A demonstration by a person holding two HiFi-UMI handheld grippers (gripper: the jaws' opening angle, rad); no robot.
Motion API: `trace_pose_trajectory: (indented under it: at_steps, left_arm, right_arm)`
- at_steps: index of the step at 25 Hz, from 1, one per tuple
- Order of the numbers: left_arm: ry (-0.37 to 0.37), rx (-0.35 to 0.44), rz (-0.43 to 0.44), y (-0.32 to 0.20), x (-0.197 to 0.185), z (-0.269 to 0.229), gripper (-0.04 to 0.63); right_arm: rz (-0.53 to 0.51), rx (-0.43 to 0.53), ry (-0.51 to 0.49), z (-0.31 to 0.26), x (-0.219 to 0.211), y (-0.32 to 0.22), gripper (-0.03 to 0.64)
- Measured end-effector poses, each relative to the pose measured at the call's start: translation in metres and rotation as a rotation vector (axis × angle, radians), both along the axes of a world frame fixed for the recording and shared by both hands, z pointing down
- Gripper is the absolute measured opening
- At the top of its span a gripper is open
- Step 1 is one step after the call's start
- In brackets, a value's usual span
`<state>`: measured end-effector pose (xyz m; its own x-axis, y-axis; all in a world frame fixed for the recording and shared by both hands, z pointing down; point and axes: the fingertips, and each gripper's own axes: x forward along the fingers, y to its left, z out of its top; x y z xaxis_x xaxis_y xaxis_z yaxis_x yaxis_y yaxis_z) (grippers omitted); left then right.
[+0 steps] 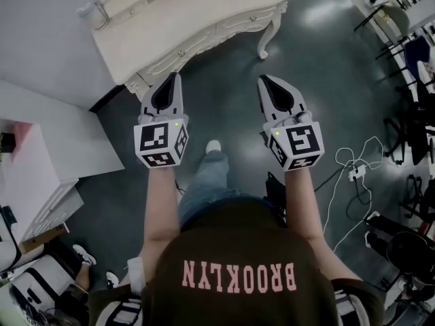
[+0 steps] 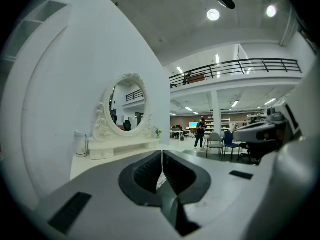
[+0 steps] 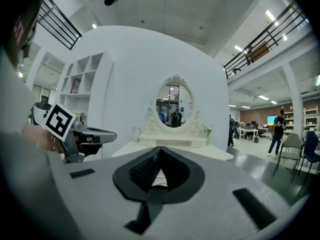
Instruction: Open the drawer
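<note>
A cream dressing table (image 1: 204,12) with carved legs stands ahead of me; its drawer fronts (image 1: 204,43) run along the near edge. In the gripper views its oval mirror (image 2: 127,106) (image 3: 173,104) stands on the top. My left gripper (image 1: 178,76) (image 2: 162,153) is level and shut on nothing, a short way in front of the table's left corner. My right gripper (image 1: 261,79) (image 3: 160,148) is beside it, its jaws together and empty, over the dark floor just short of the table's right leg (image 1: 266,43). Neither touches the table.
A white cabinet (image 1: 41,175) stands at the left. White cables and a power strip (image 1: 353,172) lie on the floor at the right, with black chairs (image 1: 408,32) beyond. A white canister (image 2: 80,144) sits on the tabletop. A person (image 2: 201,131) stands far off.
</note>
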<state>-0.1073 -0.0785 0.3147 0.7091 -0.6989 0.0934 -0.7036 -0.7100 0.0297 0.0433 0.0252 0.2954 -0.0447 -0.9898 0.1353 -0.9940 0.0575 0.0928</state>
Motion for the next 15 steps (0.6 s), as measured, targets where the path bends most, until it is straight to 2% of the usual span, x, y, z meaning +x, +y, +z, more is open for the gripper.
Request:
trace_pose_trajectory:
  at_steps: [9, 15]
  left_arm:
    - [-0.020, -0.092, -0.027, -0.092, 0.013, 0.036, 0.008]
    - [-0.072, -0.122, -0.027, -0.141, 0.032, 0.057, 0.008]
  right_arm:
    - [-0.014, -0.064, 0.017, 0.015, 0.026, -0.089, -0.003]
    - [-0.023, -0.113, -0.020, 0.041, 0.041, -0.150, -0.003]
